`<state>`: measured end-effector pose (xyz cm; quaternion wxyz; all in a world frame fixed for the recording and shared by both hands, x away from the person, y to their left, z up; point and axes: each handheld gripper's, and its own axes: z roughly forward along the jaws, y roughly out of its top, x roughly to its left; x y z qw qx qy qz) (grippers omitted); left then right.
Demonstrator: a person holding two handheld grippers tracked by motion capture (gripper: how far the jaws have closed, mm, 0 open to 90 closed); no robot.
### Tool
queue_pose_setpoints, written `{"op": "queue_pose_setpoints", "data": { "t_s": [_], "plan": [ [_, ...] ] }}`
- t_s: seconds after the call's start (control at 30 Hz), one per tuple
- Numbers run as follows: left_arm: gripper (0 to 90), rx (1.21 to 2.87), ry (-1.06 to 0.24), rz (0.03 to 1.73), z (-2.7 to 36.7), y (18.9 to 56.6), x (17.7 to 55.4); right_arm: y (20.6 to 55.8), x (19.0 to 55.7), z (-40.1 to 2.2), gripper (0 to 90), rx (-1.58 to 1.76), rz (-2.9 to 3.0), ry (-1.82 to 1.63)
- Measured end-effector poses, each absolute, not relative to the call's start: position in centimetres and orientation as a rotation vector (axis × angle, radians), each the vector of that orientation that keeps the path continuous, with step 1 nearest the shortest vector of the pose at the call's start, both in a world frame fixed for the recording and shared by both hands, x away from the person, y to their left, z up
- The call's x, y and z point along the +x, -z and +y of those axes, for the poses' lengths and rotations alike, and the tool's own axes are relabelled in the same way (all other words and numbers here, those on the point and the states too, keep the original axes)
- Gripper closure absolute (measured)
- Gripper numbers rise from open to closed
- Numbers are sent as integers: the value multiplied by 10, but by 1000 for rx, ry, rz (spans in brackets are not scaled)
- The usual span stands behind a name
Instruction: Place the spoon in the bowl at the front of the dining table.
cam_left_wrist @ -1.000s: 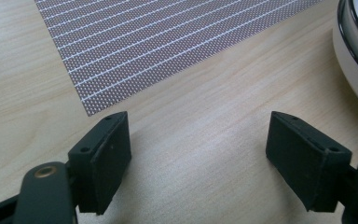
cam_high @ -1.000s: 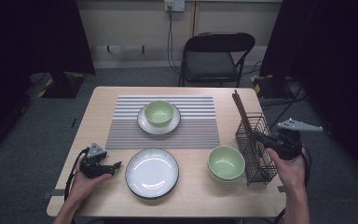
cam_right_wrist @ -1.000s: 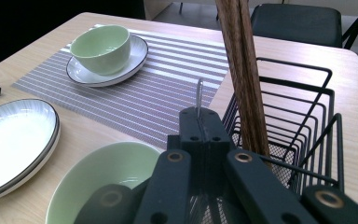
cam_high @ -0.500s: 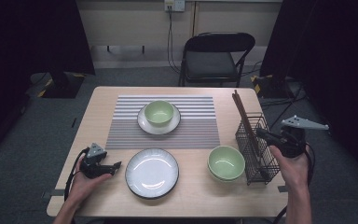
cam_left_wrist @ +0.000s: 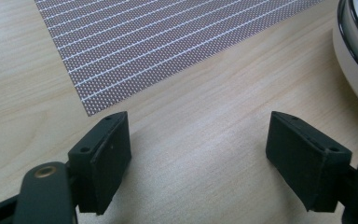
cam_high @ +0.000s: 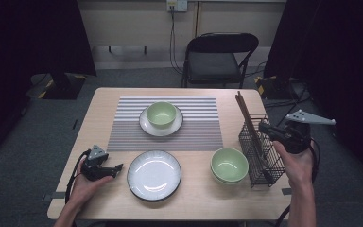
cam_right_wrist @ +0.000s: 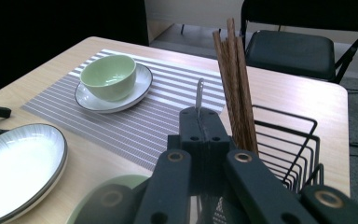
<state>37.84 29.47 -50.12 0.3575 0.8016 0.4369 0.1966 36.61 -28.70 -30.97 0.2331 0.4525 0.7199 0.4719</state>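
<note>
My right gripper hovers over the black wire basket at the table's right side. In the right gripper view its jaws are shut on a thin metal utensil whose silvery end pokes up between them. Brown chopsticks lean out of the basket's far corner, just past the jaws. On the table's left my left gripper rests open beside a white plate. Bare wood lies between its jaws.
A green bowl stands left of the basket. Another green bowl on a saucer sits on the striped placemat. A black chair stands behind the table. Bare wood runs along the front edge.
The right gripper has edged slightly upward above the basket. The left hand and everything on the table have stayed where they were.
</note>
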Motion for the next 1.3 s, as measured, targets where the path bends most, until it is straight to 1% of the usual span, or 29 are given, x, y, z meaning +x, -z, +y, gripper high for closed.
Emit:
{"op": "queue_pose_setpoints", "data": {
  "t_s": [0.77,1.3],
  "plan": [
    [217,2069,-507,1127,295,501,378,281,370,-274,900,1165,1943,-1353],
    [217,2073,-508,1126,295,501,378,265,375,-255,900,1121,1947,-1380]
  ]
}}
